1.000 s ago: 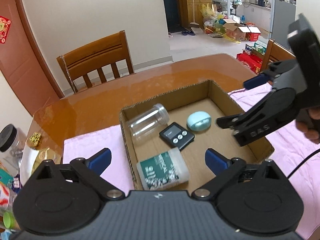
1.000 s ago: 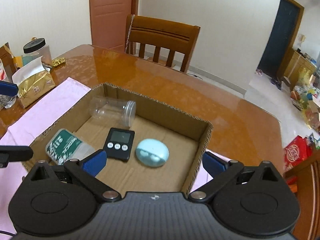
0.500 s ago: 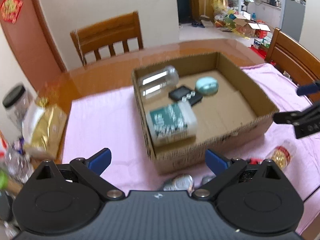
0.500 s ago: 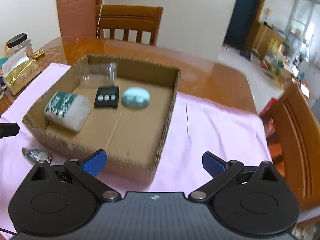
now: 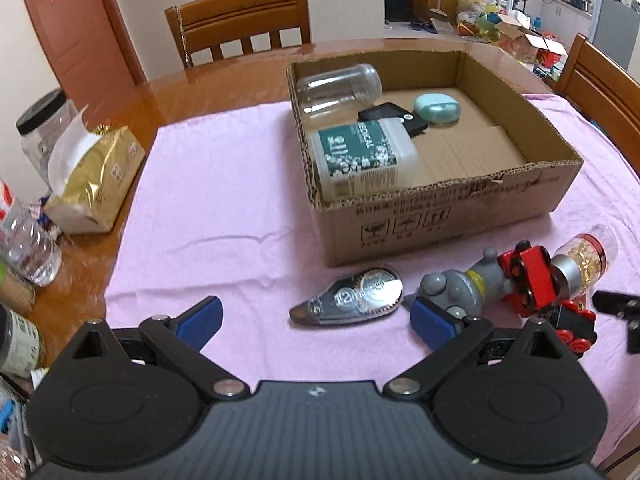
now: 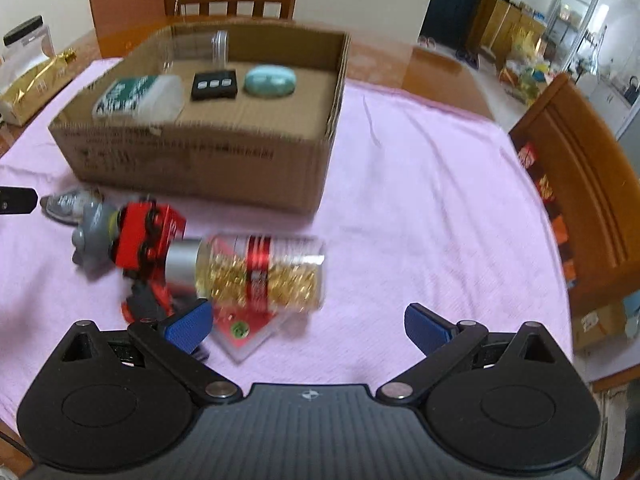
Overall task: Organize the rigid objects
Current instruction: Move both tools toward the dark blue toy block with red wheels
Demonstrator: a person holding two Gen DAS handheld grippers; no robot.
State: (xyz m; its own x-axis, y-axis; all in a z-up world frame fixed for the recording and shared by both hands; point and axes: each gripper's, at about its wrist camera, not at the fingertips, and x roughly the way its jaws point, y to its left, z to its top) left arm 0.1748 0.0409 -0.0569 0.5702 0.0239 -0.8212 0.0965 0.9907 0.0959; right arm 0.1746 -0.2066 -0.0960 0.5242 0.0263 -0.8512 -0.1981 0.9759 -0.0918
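Clutter is my worry, taken from left to right along the near side of the cardboard box (image 5: 440, 216); the silver tape dispenser (image 5: 352, 294) lies alone on the pink cloth (image 5: 208, 200), but the grey toy (image 5: 460, 286), the red toy train (image 5: 536, 276) and the gold-filled jar (image 6: 260, 276) touch one another, so a careless reach could nudge the jar into rolling, I judge. My left gripper (image 5: 316, 320) and right gripper (image 6: 306, 326) both hang empty with fingers spread. Inside the box lie a clear jar (image 5: 338, 88), a green-labelled bottle (image 5: 360, 158), a black timer (image 5: 394, 114) and a teal case (image 5: 436, 108). Only the right wrist view shows a red packet (image 6: 244, 334) under the jar; only the left shows the gold tissue pack (image 5: 96, 180) whole.
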